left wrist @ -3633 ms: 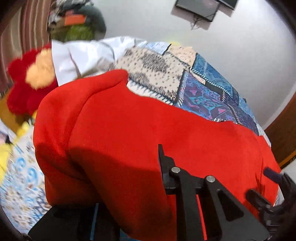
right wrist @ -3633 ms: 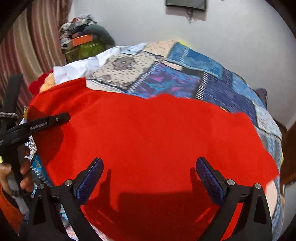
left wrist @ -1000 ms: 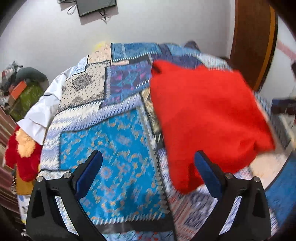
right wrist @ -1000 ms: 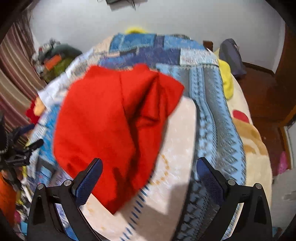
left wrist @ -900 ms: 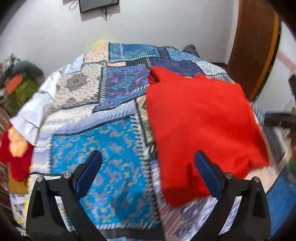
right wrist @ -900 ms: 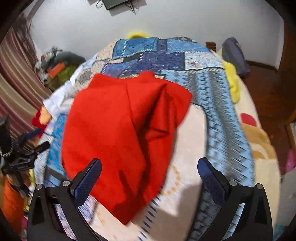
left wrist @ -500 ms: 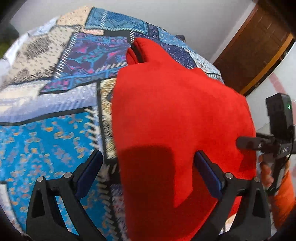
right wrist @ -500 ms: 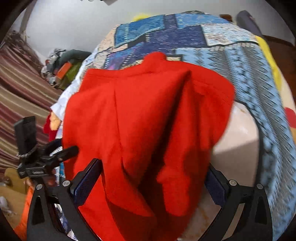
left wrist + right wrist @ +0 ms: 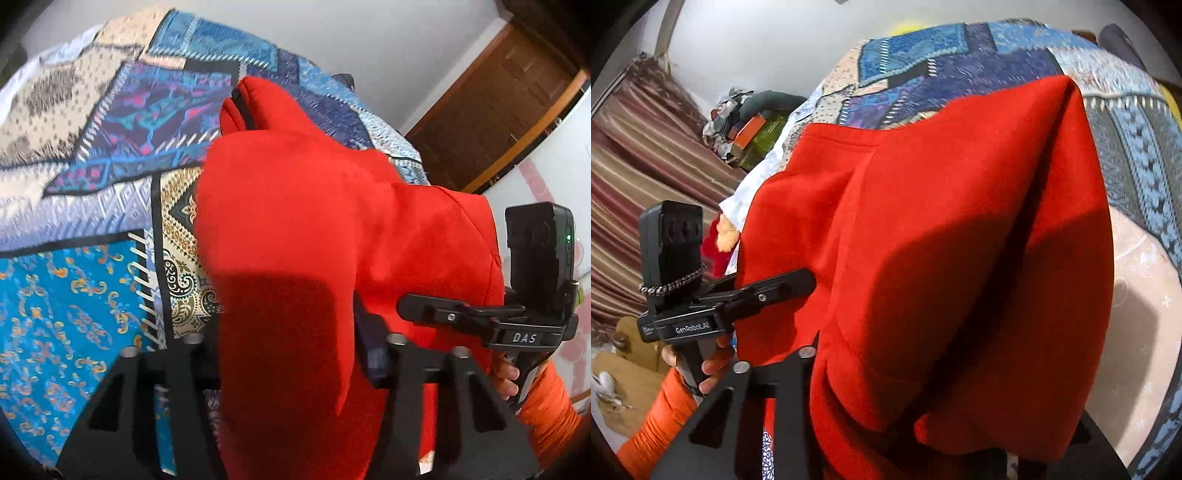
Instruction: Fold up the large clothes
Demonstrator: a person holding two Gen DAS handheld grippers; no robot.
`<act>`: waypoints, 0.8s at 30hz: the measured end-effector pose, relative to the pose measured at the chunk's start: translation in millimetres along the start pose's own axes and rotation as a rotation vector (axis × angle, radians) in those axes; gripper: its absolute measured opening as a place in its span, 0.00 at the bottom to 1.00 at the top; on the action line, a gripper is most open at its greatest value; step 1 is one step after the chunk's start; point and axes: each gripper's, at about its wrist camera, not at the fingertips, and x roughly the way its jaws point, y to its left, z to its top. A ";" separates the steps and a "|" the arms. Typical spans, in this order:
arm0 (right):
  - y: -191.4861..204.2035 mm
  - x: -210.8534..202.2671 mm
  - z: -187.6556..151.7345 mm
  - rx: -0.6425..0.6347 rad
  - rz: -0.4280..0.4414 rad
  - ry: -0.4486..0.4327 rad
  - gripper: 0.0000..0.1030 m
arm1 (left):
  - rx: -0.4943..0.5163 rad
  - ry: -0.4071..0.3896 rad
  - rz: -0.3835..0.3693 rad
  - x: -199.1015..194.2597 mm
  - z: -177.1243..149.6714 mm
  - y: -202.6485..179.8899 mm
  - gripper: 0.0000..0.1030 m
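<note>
We cannot see the fingertips of either hand-held gripper: the red garment (image 9: 332, 229) drapes over the left hand-held gripper (image 9: 291, 365) and buries the right hand-held gripper (image 9: 923, 424).

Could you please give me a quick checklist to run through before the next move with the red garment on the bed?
1. Left gripper closed on the red garment: ok, its fingers have drawn in around the near edge.
2. Right gripper closed on the garment: cannot tell, the cloth covers its fingertips in its own view, though the left wrist view shows its finger lying against the cloth.
3. Both grippers at the near edge: ok.
4. Garment lying flat: not ok, a raised ridge runs through it in the right wrist view.
5. Far corner lying flat on the patchwork bedspread: not ok, it stands bunched up.
6. Bedspread beside the garment open for laying it down: ok on the left.
</note>
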 end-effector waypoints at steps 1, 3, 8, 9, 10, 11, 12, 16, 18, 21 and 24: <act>5.7 -2.1 0.9 -0.007 0.002 -0.003 0.29 | 0.011 -0.006 0.008 -6.5 -0.2 -4.3 0.40; 17.4 -8.9 2.1 -0.011 0.003 -0.012 0.27 | 0.045 -0.028 0.034 -19.9 -1.2 -12.5 0.36; 58.4 -26.7 4.6 -0.063 -0.002 -0.033 0.25 | 0.083 -0.078 0.079 -63.0 -8.2 -20.7 0.34; 66.1 -31.5 4.4 -0.070 0.003 -0.038 0.25 | 0.077 -0.090 0.078 -75.5 -8.5 -19.6 0.34; 74.0 -35.3 4.6 -0.079 0.008 -0.044 0.25 | 0.073 -0.103 0.078 -88.0 -9.7 -18.5 0.34; 86.0 -40.0 5.1 -0.090 0.015 -0.054 0.25 | 0.071 -0.113 0.079 -97.3 -12.0 -17.1 0.34; 92.2 -45.4 3.4 -0.100 0.017 -0.058 0.25 | 0.073 -0.127 0.084 -109.9 -13.9 -16.0 0.34; 137.7 -52.5 1.6 -0.151 0.028 -0.077 0.25 | 0.076 -0.173 0.117 -154.7 -25.7 -8.6 0.34; 154.6 -52.5 -2.9 -0.167 0.038 -0.078 0.25 | 0.067 -0.184 0.128 -171.3 -30.7 -1.0 0.34; 179.8 -45.1 -8.8 -0.180 0.060 -0.069 0.25 | 0.047 -0.194 0.146 -192.5 -41.9 15.6 0.34; 201.5 -28.9 -17.2 -0.189 0.078 -0.047 0.25 | 0.021 -0.192 0.167 -204.9 -57.3 34.3 0.34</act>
